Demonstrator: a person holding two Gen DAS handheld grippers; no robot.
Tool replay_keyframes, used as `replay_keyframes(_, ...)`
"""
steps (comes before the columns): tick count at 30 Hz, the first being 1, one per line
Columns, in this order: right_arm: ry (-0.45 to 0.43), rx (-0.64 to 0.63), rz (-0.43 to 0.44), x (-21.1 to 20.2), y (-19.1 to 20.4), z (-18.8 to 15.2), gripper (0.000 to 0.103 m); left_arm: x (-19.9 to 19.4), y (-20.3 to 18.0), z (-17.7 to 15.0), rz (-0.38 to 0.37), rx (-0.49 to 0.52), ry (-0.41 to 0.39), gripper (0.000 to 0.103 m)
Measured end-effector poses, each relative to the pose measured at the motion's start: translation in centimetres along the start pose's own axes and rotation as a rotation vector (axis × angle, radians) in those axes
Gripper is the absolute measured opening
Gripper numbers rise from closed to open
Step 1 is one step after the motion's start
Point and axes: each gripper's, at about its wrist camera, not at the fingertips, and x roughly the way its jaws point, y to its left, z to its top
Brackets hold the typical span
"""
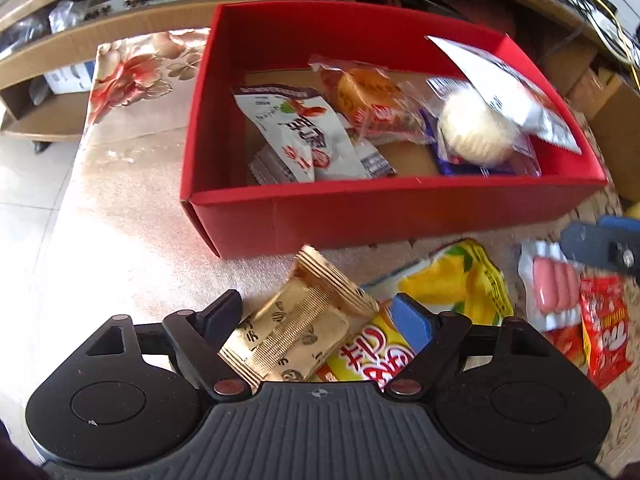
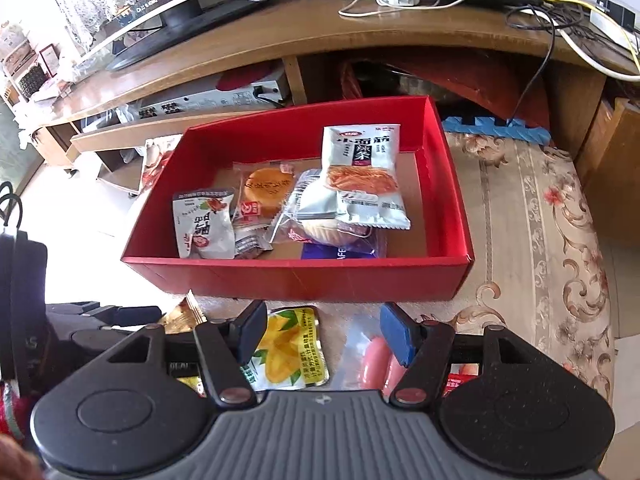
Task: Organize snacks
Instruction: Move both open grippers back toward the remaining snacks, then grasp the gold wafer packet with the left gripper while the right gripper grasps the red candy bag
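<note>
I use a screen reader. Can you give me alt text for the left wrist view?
The left gripper hangs open over a gold packet on the table. Beyond it stands a red box that holds several snacks.

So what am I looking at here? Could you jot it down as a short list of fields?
Container: red box, open top
Inside it: several wrapped snacks, including a round cake and a silver noodle packet
Outside, in front: gold packet, mango packet, pink sausages
Left gripper: open around the gold packet
Right gripper: open, holding nothing
</note>
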Motion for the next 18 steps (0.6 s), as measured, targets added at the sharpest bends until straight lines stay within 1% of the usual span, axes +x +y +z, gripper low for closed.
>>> replay_keyframes(3, 0.0, 0.005, -0.004, -0.1, -0.2, 0.1, 0.061, -0.4, -0.3, -0.8, -0.002, -0.001, 0.005, 0.08)
replay_keyframes(6, -0.005, 0.002, -0.011, -0.5, -0.2, -0.1, 0.061, -1.0, -0.2, -1.7, -0.001, -0.011, 0.003, 0.067)
replay_keyframes(12, -0.01, 0.017, -0.032, -1.5, -1.6, -0.6, 0.061, -1.9, -0.2, -3.5, -0.008, -0.033, -0.008, 0.053)
replay_keyframes(18, 0.007, 0.082, -0.084, -1.9, -5.2, -1.4, 0.061, -1.8, -0.1, -3.1, -0.011, -0.049, -0.012, 0.051)
